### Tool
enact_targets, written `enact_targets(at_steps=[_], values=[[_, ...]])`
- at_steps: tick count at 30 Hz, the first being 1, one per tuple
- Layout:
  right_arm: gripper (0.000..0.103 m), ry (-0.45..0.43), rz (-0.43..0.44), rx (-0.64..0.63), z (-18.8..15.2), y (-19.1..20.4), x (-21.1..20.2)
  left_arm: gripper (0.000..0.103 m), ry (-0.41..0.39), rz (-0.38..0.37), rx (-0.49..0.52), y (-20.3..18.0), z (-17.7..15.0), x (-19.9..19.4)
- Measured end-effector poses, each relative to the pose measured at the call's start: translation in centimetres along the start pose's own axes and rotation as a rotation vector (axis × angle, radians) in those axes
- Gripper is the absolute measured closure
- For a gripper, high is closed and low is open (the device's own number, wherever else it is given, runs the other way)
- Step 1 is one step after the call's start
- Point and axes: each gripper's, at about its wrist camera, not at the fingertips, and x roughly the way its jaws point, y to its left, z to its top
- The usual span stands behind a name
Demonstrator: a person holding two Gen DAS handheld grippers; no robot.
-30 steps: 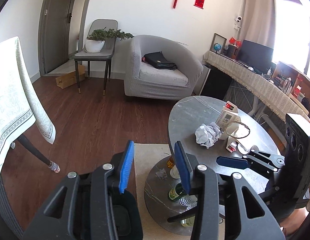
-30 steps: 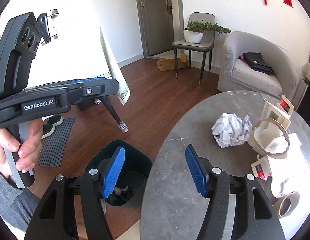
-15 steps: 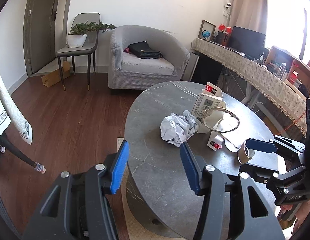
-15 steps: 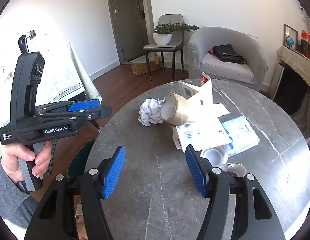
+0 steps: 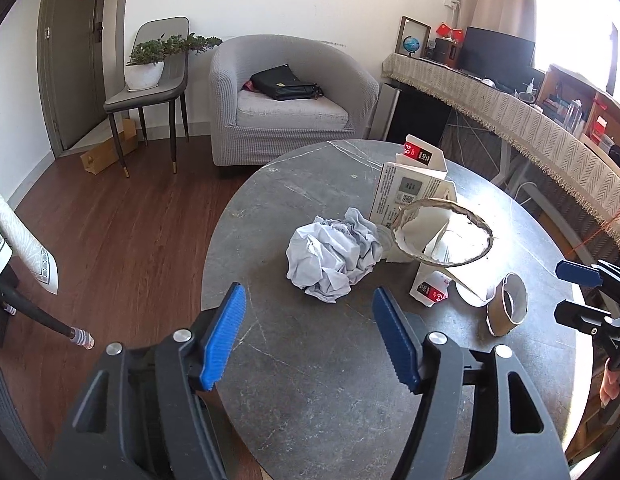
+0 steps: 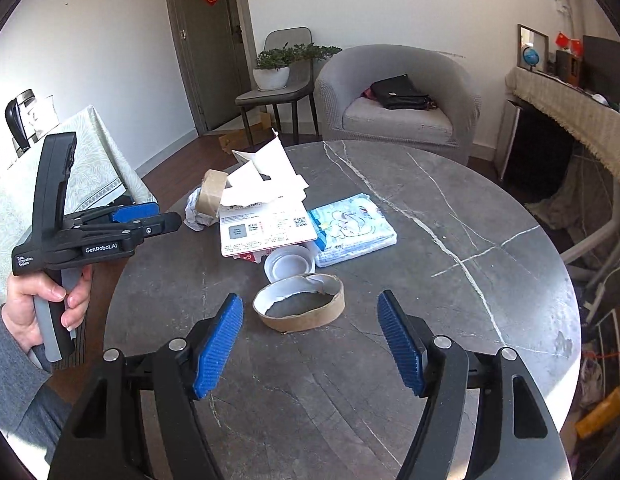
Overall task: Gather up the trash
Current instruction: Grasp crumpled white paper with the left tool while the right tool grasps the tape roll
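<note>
Trash lies on a round grey marble table point(image 5: 310, 360) point(image 6: 450, 360). A crumpled white paper ball point(image 5: 334, 258) point(image 6: 195, 214) sits just beyond my left gripper point(image 5: 307, 334), whose jaws are opening with nothing between them. Behind the ball stand torn white cartons point(image 5: 414, 196) point(image 6: 265, 224) and a large cardboard ring point(image 5: 444, 232) point(image 6: 211, 192). A smaller cardboard ring point(image 6: 299, 308) point(image 5: 506, 310) lies just ahead of my right gripper point(image 6: 310, 338), its jaws opening and empty. A white plastic lid point(image 6: 289, 266) and a tissue pack point(image 6: 352, 230) lie past that ring.
A grey armchair point(image 5: 285, 100) with a black bag stands beyond the table. A chair holding a potted plant point(image 5: 149, 68) is by the door. A cloth-covered table point(image 6: 49, 172) is on the left, a long desk point(image 5: 510, 108) on the right. A person's hand point(image 6: 45, 300) holds the left gripper.
Both grippers swung from the dark bin beside the table to over the tabletop. The left came up to the paper ball, the right up to the small cardboard ring. Both jaws spread wider.
</note>
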Motion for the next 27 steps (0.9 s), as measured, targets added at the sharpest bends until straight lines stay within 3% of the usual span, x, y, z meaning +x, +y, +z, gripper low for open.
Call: enact_targets(at_steps=[11,22,27], values=[[0.026,0.026,0.015,0.024,-0.4,-0.8,0.3,0.033,0.038,0.007,0.03,-0.9,0.3,1.6],[0.021,0.077,0.026,0.044,0.2,-0.9,2.0,0.034,0.056,0.024,-0.012,-0.6,1.6,3.3],[0.018,0.116,0.014,0.017,0.2,-0.4,3.2,0.043,0.071,0.017,-0.031,-0.6,2.2,4.1]])
